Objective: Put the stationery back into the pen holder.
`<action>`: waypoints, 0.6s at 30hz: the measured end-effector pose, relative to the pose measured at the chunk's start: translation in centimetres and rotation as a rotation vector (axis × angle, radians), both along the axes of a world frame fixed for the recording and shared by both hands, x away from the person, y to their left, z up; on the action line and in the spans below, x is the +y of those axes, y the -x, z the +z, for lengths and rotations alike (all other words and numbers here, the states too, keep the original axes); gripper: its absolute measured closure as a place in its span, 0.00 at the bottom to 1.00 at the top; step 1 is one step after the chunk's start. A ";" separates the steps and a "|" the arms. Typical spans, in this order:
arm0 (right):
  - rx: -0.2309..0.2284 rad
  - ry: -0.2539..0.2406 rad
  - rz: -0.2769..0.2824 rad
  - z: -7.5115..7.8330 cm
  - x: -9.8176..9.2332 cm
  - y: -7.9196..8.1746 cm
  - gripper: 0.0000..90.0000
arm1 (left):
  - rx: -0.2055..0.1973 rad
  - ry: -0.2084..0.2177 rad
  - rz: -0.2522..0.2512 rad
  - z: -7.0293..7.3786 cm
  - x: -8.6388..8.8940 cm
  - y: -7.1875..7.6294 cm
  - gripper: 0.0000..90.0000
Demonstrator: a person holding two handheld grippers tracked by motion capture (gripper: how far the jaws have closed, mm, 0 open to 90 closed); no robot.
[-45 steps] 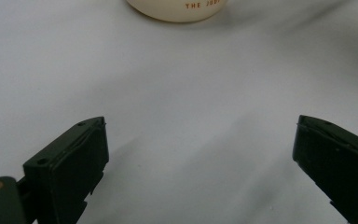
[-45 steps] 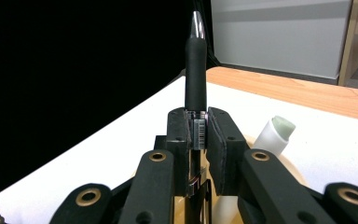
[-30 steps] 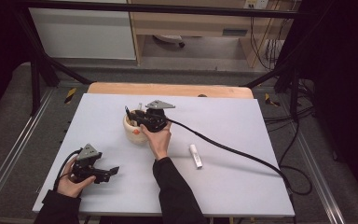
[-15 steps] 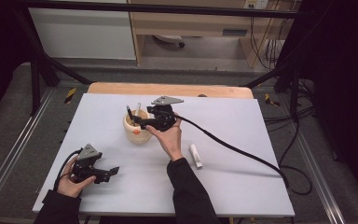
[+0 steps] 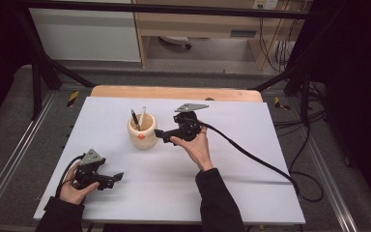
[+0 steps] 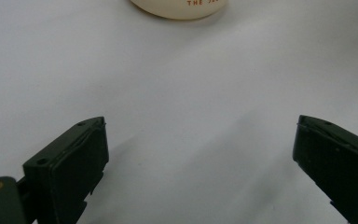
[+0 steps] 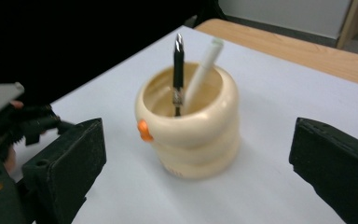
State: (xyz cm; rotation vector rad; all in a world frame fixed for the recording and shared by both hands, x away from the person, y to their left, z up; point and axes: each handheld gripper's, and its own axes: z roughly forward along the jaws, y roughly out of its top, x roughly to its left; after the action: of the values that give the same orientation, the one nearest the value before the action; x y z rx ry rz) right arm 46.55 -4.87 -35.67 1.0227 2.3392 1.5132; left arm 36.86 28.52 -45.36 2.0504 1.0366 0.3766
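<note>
Jaws spread beside the cream cup

Right hand [image 5: 196, 145] reaches forward from the near edge, forearm angled up the white table [image 5: 251, 193], palm under the right gripper [image 5: 160, 135] and holding it roughly level, its nose pointed toward the cream cup [image 5: 142, 131]. The gripper's jaws have just been opening and now stand wide apart with nothing between them; in the right gripper view the cup [image 7: 189, 123] sits ahead of the two black pads, clear of both. The cup stands upright near the middle of the table, just beside the gripper's tip. Inside it lean a black pen [image 5: 135, 119] and a white pen [image 5: 142, 116], both tilted against the rim; the right gripper view shows the black pen [image 7: 178, 70] nearly upright and the white pen [image 7: 204, 67] slanting away.

Left hand [image 5: 72, 186] rests low at the near left corner of the table, wrapped around the left gripper [image 5: 116, 177], which lies close to the surface and points toward the table's middle. Its jaws are spread wide over bare table, empty, with the cup's base [image 6: 179, 7] well ahead of them.
</note>
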 end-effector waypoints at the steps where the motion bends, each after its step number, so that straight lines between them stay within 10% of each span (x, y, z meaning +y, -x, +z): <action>1: 0.001 0.011 -0.003 -0.1 -0.4 0.1 0.04 | 0.001 0.000 0.000 0.0 0.0 0.0 0.04; 18: 0.047 0.121 -0.069 -1.5 -6.1 2.1 0.03 | 0.009 -0.003 -0.002 -0.1 -0.1 -0.1 0.04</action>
State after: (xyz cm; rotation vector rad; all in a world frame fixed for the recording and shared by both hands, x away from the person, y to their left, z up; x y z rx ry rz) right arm 44.44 -11.00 -37.18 1.1080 2.3676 1.3195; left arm 36.92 28.45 -45.48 2.0574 1.0399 0.3690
